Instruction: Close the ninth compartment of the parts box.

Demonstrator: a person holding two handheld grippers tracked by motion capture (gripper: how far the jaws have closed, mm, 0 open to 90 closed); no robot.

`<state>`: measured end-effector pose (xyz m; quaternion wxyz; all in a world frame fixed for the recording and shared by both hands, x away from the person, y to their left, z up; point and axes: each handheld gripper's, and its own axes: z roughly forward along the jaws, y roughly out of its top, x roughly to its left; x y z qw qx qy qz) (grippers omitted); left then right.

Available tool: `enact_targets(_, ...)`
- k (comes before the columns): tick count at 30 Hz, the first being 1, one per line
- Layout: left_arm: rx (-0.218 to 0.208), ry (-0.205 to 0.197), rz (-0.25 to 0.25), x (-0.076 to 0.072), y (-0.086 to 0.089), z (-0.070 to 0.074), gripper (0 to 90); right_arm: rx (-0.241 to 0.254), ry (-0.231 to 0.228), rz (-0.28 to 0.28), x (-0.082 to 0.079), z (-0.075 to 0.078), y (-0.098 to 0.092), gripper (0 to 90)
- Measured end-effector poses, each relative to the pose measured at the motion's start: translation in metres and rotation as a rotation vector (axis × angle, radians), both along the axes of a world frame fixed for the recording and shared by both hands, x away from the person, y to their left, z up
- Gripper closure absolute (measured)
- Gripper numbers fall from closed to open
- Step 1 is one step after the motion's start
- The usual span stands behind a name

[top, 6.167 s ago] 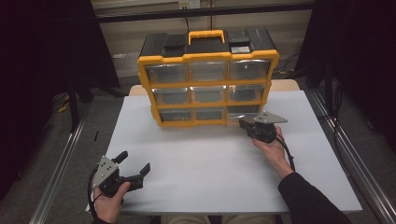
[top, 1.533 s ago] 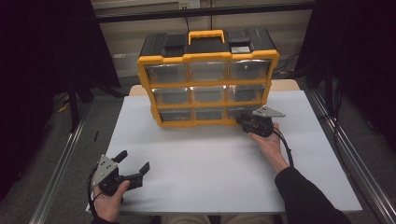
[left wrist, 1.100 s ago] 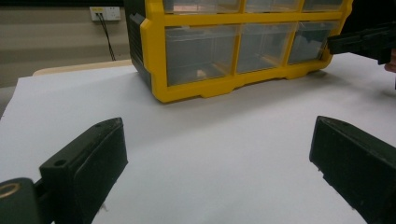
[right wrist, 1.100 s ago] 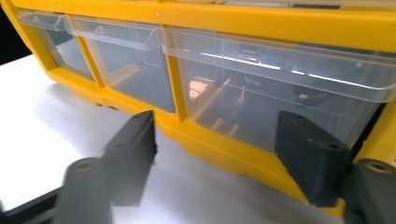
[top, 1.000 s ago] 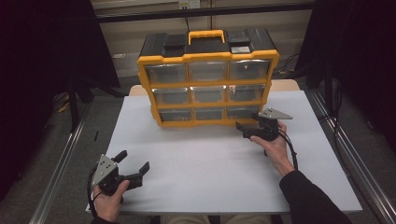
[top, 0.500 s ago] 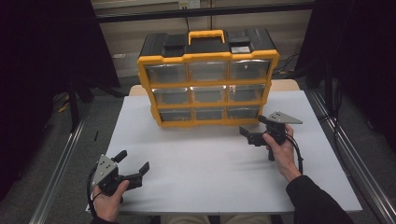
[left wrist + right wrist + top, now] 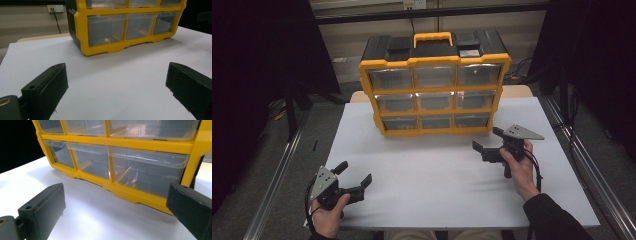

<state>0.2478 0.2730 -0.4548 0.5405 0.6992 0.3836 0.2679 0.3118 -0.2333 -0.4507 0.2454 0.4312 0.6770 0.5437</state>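
We see a white table (image 7: 437, 180) with a yellow-and-black drawer cabinet (image 7: 434, 82) standing upright at its far middle, 9 clear drawers in 3 rows of 3, yellow carry handle (image 7: 433, 37) on top. All drawers look pushed in. The bottom right drawer (image 7: 147, 173) sits closest to the right gripper (image 7: 489, 142), which hovers just in front of the cabinet's lower right corner, apart from it; its jaws have just been opening and now stand wide with nothing between them. In the right gripper view we look straight at that drawer's clear front and a divider inside; whether anything lies in it we can't tell through the glare. The left gripper (image 7: 354, 175) is at the near left of the table, well apart from the cabinet, jaws wide, nothing between them. In the left gripper view a small pale item (image 7: 107, 40) shows inside the bottom left drawer (image 7: 106, 30).
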Motion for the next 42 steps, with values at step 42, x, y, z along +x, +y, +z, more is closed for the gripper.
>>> enact_targets(42,-0.022,-0.004,0.022,-0.008,0.006,0.001,4.0,-0.042,-0.066,-0.141,-0.088,0.000,-0.058,1.7)
